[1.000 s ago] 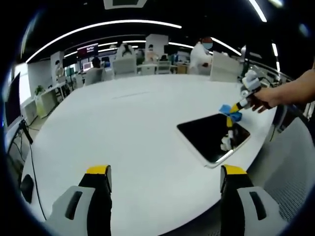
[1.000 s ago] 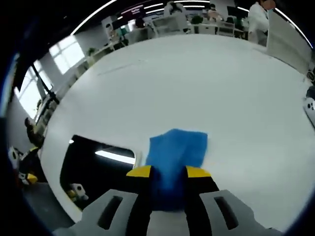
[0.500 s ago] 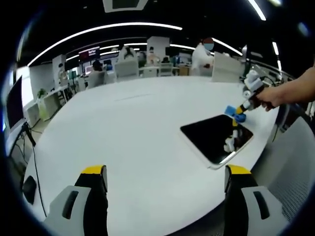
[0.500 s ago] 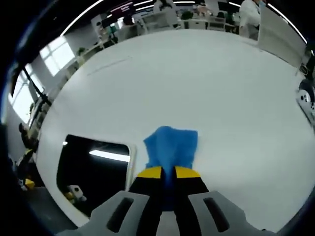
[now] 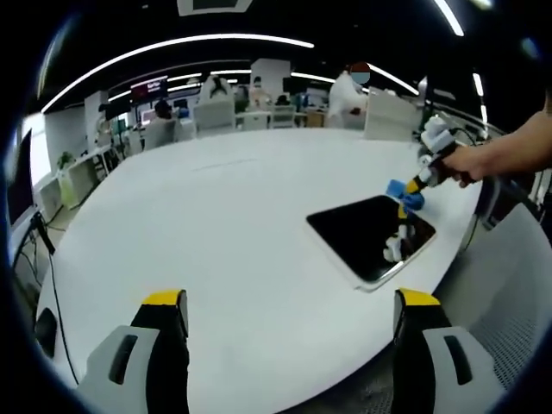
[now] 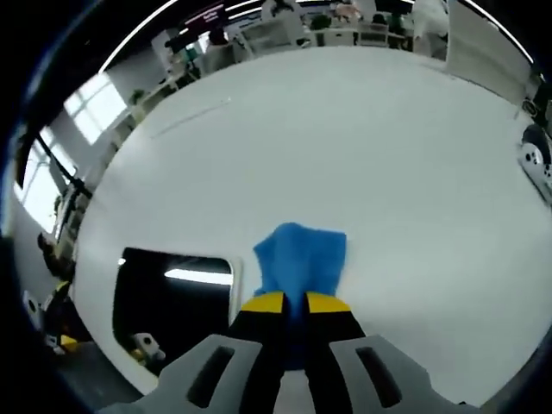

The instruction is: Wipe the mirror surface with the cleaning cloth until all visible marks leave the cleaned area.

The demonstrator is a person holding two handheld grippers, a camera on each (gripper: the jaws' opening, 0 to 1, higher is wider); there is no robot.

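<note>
A dark rectangular mirror [image 5: 366, 235] with a pale rim lies flat on the white table [image 5: 216, 233], near its right edge in the left gripper view. In the right gripper view the mirror [image 6: 172, 297] sits at the lower left and reflects a ceiling light. My right gripper [image 6: 287, 301] is shut on a blue cleaning cloth [image 6: 300, 259], which hangs over bare table just right of the mirror's corner. From the left gripper view the right gripper [image 5: 412, 191] and the cloth [image 5: 400, 194] sit at the mirror's far corner. My left gripper [image 5: 285, 304] stands open above the table's near part, holding nothing.
A person's forearm [image 5: 509, 152] reaches in from the right. A white round device [image 6: 536, 166] lies at the table's right edge. Desks, chairs and people [image 5: 349, 90] stand far behind the table. A cable [image 5: 53, 285] runs down at the table's left side.
The right gripper with the cloth has stayed beside the mirror's corner, off the glass. Both views shifted slightly with the hands. The left gripper remains open.
</note>
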